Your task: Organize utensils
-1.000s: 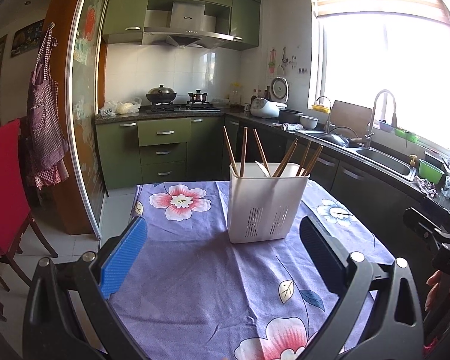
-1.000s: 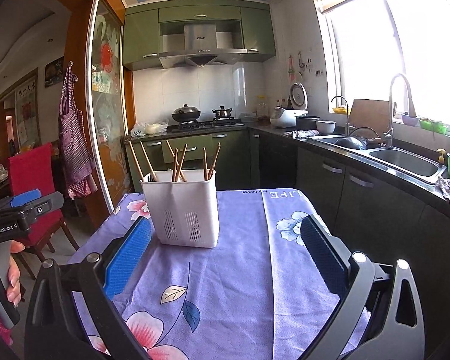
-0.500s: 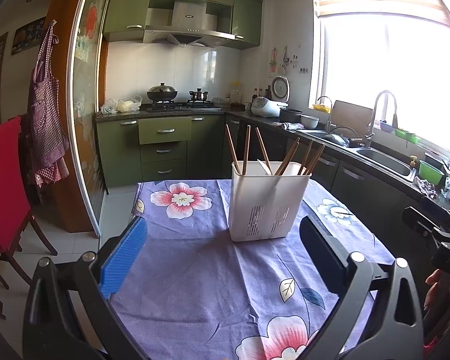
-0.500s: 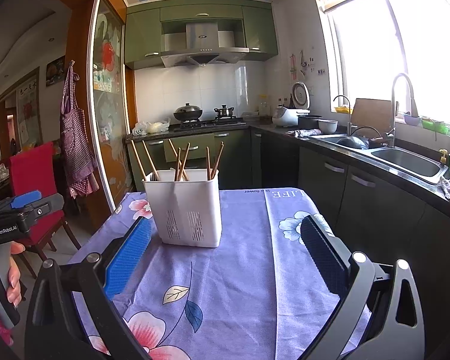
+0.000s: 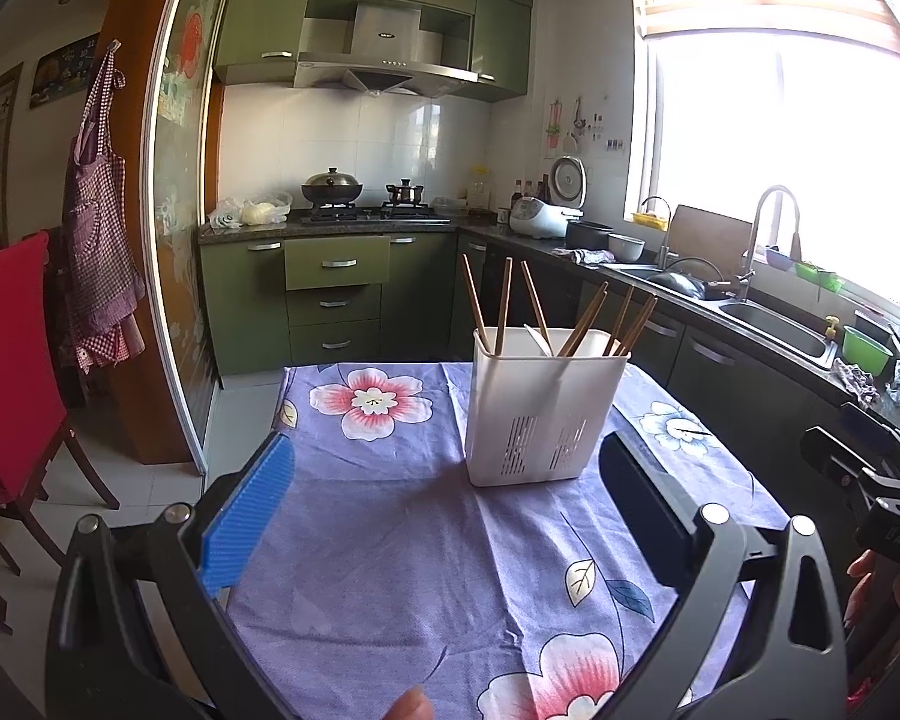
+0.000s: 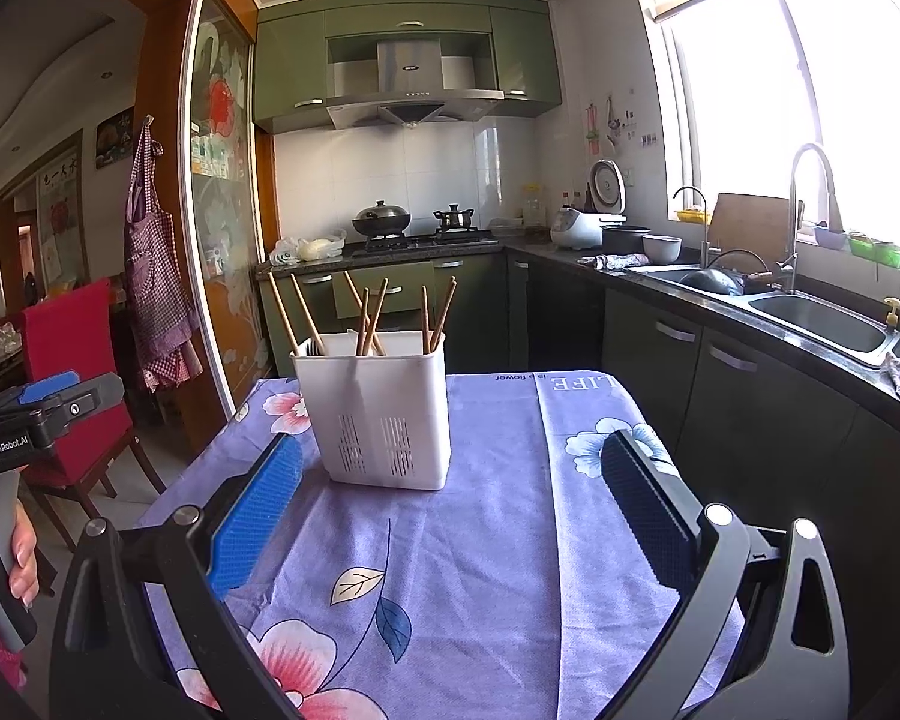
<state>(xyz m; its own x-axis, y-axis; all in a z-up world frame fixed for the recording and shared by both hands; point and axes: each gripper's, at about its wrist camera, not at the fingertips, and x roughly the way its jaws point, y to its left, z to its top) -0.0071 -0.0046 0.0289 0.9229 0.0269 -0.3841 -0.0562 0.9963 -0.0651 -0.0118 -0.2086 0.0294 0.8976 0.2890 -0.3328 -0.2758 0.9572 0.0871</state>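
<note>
1. purple floral cotton tablecloth [image 6: 498,540], covering the table that carries the landmark for all positions here, the white slotted plastic utensil holder [image 6: 384,408]. along the cloth's far hem behind the holder, printed upside down, reads "life" and "is a flower".
2. white slotted plastic utensil holder, standing upright on the cloth; in the left wrist view [image 5: 540,408] it sits ahead of the gripper and a little to its right.
3. brown wooden chopsticks [image 6: 369,318], the task's things: all stand inside the holder, leaning at mixed angles in several clusters, tips above the rim. no loose utensil is visible on the cloth around the holder.
4. left gripper [image 5: 444,510], hovering in front of the holder, jaws wide apart and empty; one blue ribbed pad [image 5: 249,516] shows. seen from the right wrist view, its body, left of the holder, carries the label "genrobot.ai".
5. right gripper [image 6: 450,510], also in front of the holder, jaws wide apart, holding nothing.
6. step in hand, as a judgement: either the start or the end of sorting, since every chopstick is already housed. if regrouping is meant, the next move calls for reaching over the rim and closing on one slim stick without tipping the light holder.
7. silver range hood [image 6: 411,81], on the wall far behind the holder: a small badge, too small to read.
</note>
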